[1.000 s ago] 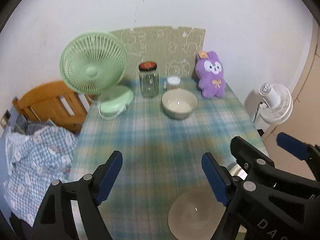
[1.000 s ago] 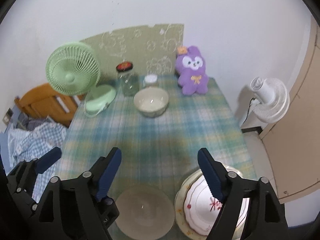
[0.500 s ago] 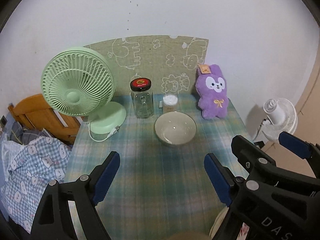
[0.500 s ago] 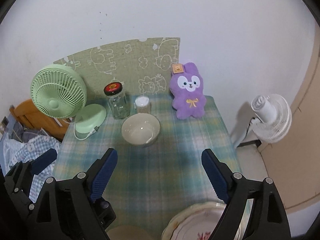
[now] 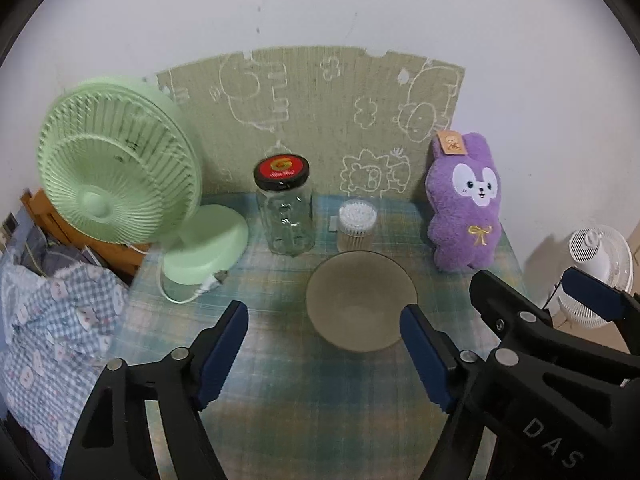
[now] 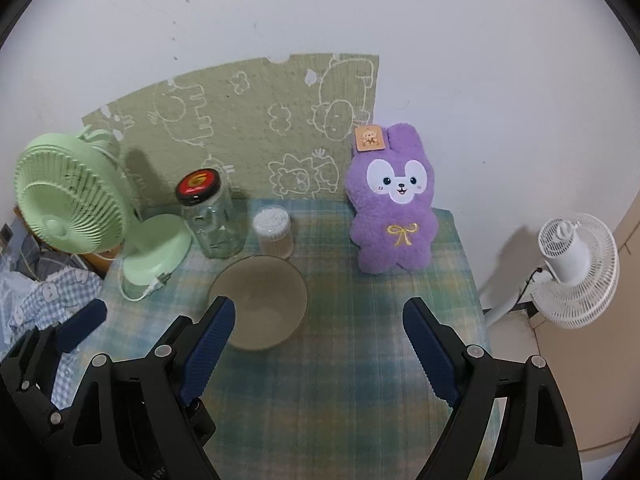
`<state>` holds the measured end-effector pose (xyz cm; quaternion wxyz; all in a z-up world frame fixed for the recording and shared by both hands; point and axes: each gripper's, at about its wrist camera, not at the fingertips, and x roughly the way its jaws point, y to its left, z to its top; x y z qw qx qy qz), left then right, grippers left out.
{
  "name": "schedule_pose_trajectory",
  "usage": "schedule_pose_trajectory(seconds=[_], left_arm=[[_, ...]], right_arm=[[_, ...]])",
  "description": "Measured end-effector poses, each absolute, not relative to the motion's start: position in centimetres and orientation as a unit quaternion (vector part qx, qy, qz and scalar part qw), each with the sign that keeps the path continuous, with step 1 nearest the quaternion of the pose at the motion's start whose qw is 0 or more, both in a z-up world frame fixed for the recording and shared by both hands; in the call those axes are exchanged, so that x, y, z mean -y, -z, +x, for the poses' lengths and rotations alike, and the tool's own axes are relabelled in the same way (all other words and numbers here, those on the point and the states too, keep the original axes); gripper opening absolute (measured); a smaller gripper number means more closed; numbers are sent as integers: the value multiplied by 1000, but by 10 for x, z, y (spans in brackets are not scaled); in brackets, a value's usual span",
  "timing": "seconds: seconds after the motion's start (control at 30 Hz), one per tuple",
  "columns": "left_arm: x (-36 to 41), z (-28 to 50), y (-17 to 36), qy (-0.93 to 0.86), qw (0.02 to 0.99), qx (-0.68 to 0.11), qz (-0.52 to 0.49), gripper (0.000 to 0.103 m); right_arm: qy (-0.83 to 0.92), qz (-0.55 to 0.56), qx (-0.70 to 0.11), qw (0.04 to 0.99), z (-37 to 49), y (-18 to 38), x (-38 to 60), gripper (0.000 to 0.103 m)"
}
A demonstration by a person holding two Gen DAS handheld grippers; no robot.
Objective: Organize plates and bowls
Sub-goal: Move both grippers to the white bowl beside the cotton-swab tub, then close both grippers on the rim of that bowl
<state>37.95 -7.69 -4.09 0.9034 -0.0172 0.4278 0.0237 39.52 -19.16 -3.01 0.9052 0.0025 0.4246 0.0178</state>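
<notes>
Both the left gripper [image 5: 324, 344] and the right gripper [image 6: 316, 340] hover spread wide and empty above the bench [image 6: 360, 360]; the beige bowl [image 5: 361, 305] sits near the glass jar [image 5: 285, 208].

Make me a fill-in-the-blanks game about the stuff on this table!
1. The glass jar has a ____ and black lid.
2. The plush bunny is the colour ____.
3. The bowl has ____ inside it.
4. The left gripper and right gripper are both ____.

Missing words: red; purple; nothing; open
</notes>
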Motion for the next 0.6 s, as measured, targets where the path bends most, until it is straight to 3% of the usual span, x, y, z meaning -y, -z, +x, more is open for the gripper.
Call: schedule_pose_trajectory(seconds=[0.23, 0.33, 0.47, 0.6], left_arm=[[77, 418, 76, -32, 896, -443, -16, 76], [77, 434, 89, -38, 895, -444, -4, 66], [77, 453, 110, -41, 891, -453, 1, 65], [77, 465, 133, -44, 884, -466, 3, 56]], right_arm=[[-20, -2, -430, 902, 436, 66, 192, 87], [-17, 4, -436, 900, 452, 82, 193, 81], [-17, 17, -450, 893, 470, 105, 194, 72], [-20, 12, -462, 887, 483, 127, 193, 67]])
